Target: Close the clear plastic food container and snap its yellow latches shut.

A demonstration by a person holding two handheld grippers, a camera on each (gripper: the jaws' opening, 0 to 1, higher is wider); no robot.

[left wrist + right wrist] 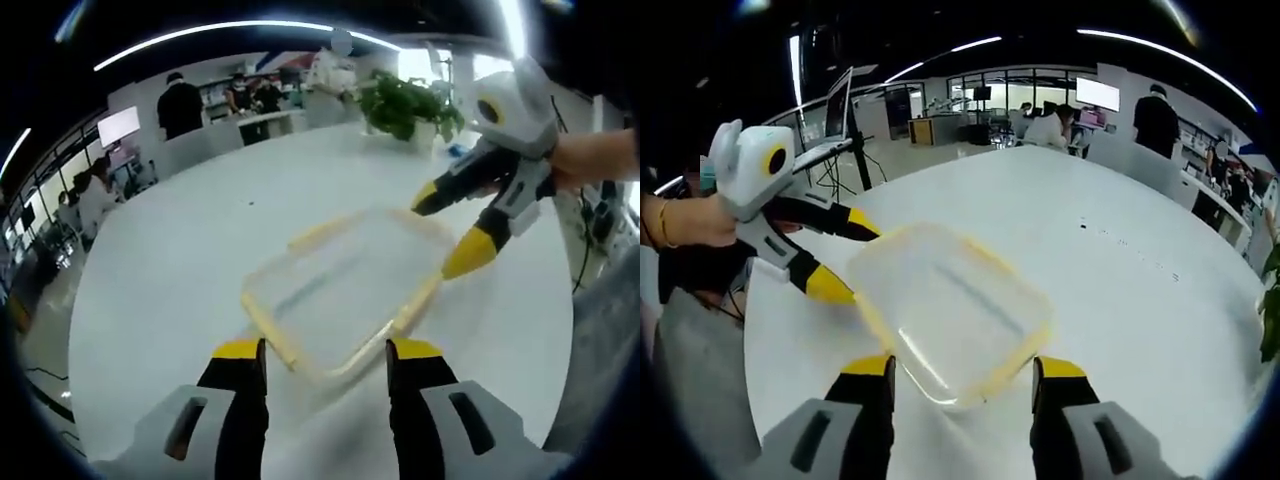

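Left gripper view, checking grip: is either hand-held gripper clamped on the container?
No. Both the left hand-held gripper and the right one stand open beside the container.

I see a clear container (pixel 345 295) with yellow edges on a white table (pixel 180 290). My grippers' (pixel 965 385) jaws are black, yellow-tipped.

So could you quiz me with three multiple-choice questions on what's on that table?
1. Where does the clear plastic food container with yellow edges sit?
A. on the round white table
B. on a chair
C. on the floor

2. What colour are the tips of the fingers?
A. red
B. yellow
C. green

3. How do the right gripper fingers stand?
A. clamped on the container
B. shut on nothing
C. open

Answers: 1 A, the container rests flat on the tabletop; 2 B, yellow caps show on every finger; 3 C, a wide gap lies between them.
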